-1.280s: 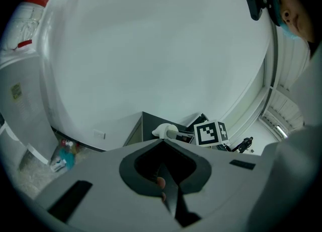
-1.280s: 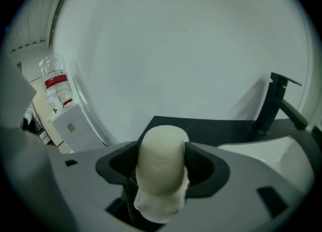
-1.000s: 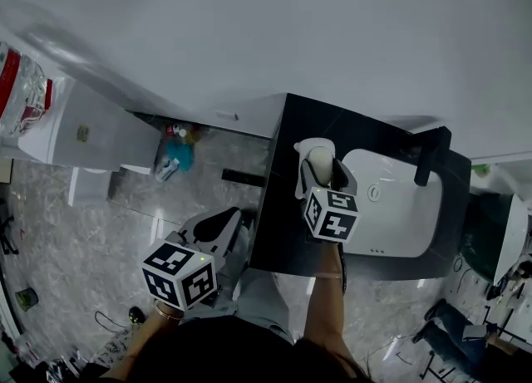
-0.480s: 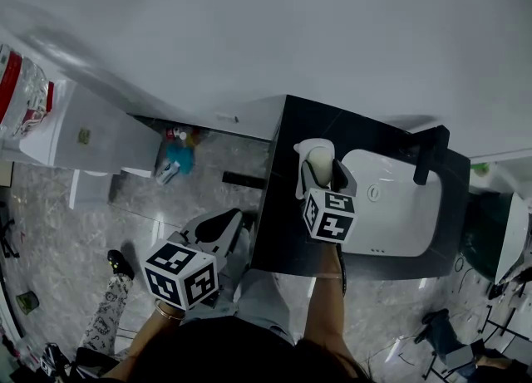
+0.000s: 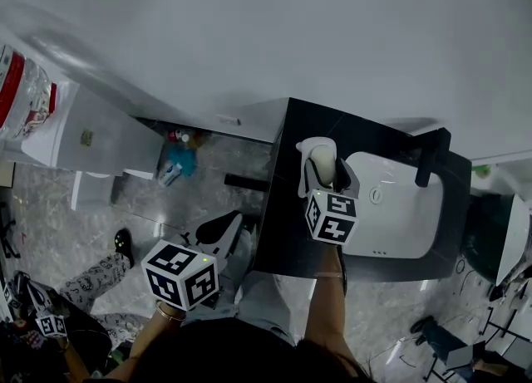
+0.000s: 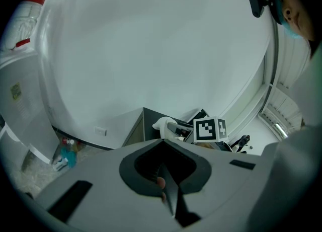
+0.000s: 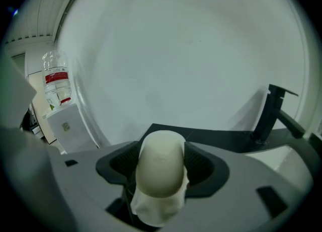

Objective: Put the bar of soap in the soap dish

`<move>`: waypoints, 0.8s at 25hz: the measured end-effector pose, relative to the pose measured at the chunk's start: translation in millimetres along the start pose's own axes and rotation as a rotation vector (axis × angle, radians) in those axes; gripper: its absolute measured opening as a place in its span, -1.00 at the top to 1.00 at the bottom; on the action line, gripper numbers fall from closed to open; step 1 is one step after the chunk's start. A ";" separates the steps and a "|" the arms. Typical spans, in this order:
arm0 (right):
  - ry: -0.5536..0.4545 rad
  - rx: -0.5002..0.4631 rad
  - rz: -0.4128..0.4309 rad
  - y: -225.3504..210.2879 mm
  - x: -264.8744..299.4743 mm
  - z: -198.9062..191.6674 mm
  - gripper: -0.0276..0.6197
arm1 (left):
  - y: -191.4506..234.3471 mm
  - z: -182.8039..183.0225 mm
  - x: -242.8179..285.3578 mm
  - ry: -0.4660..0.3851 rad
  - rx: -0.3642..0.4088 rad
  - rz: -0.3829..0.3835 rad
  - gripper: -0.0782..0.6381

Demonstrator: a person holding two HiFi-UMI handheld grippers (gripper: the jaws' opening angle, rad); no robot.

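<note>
My right gripper [image 5: 323, 175] is shut on the cream bar of soap [image 5: 322, 162], at the back left corner of the black counter [image 5: 283, 236]. The white soap dish [image 5: 308, 148] sits right there, and the soap is over or against it. From the right gripper view the soap [image 7: 160, 171] fills the gap between the jaws, with a ragged white piece [image 7: 153, 210] under it. My left gripper [image 5: 218, 228] hangs shut and empty over the floor, left of the counter. The left gripper view shows the dish [image 6: 162, 124] beside the right gripper's marker cube [image 6: 209, 129].
A white basin [image 5: 399, 211] with a black tap [image 5: 430, 155] fills the counter's right part. A white cabinet [image 5: 91, 136] stands at the left, with a water bottle [image 7: 56, 82] on top. A blue bottle [image 5: 174, 161] stands on the floor. A person's legs [image 5: 96, 277] show at the lower left.
The right gripper with the soap has hardly moved. A person has walked into view on the floor at the lower left.
</note>
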State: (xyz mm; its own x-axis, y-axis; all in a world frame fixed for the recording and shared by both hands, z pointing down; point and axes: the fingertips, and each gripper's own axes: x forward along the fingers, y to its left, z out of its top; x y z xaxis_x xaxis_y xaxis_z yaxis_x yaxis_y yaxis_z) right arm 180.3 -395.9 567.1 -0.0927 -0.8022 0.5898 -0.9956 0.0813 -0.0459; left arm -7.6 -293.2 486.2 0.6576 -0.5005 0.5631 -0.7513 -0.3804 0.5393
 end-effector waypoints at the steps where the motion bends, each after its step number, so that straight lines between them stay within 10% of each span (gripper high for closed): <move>1: 0.004 0.002 0.000 0.0 0.9 -1.5 0.03 | 0.1 -0.1 0.2 0.002 0.001 -0.001 0.79; 12: -0.094 0.007 -0.015 -2.9 -44.2 38.5 0.04 | -20.7 12.9 -4.3 -0.028 0.043 -0.053 0.79; 20: -0.208 0.011 -0.053 -2.5 -145.6 73.5 0.51 | -73.6 20.1 -16.5 -0.081 0.123 -0.148 0.79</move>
State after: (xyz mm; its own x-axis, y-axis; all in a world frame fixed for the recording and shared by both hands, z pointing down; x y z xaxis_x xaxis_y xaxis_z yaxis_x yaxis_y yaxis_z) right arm 195.4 -322.7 422.1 -0.0392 -0.9103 0.4122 -0.9991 0.0301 -0.0286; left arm 35.7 -272.6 424.7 0.7582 -0.4910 0.4290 -0.6515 -0.5440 0.5288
